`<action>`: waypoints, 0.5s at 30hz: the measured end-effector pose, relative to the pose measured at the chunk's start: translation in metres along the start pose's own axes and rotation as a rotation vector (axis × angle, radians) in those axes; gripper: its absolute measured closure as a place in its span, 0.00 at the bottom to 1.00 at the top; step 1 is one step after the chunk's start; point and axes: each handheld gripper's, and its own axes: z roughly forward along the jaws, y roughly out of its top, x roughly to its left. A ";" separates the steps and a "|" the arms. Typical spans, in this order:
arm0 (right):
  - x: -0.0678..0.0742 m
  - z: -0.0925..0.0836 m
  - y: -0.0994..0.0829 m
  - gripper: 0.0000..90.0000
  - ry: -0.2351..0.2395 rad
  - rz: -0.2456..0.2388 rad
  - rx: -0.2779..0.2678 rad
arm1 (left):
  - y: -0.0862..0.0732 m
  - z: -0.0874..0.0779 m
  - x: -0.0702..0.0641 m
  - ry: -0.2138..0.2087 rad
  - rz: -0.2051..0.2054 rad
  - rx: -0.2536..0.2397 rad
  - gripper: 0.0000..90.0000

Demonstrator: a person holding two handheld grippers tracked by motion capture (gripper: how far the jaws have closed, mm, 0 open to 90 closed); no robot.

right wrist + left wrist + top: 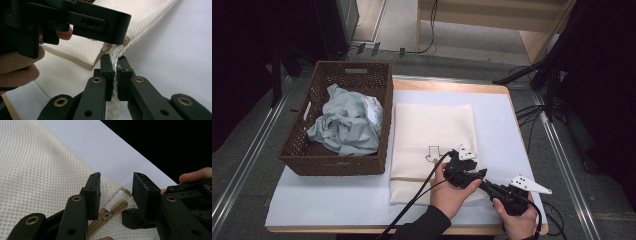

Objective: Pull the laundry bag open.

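Note:
A cream mesh laundry bag [432, 135] lies flat on the white table cover [337, 195]. My left gripper [478, 176] hovers over the bag's near right corner, its jaws open [116, 187]. The tan zipper pull [119, 207] lies between the open jaws and neither pad touches it. My right gripper [488, 186] comes in from the right and is shut [113, 62] on the bag's corner, with a fold of mesh [115, 57] pinched between its pads. The left gripper's body [75, 17] sits just above that pinch.
A brown wicker basket [337, 165] stands at the left, holding a crumpled grey cloth [344, 125]. The table's front edge [362, 229] is close to both hands. Dark stands and cables [532, 75] sit beyond the table's far right.

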 end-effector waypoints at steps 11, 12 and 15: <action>0.000 0.000 0.000 0.97 -0.008 0.000 -0.001 | -0.006 -0.006 0.009 -0.022 -0.028 0.014 0.67; 0.000 0.001 0.000 0.97 -0.009 -0.002 -0.001 | -0.006 -0.007 0.009 -0.023 -0.027 0.017 0.67; 0.000 0.001 0.000 0.97 -0.010 0.000 -0.002 | -0.005 -0.007 0.009 -0.024 -0.027 0.011 0.67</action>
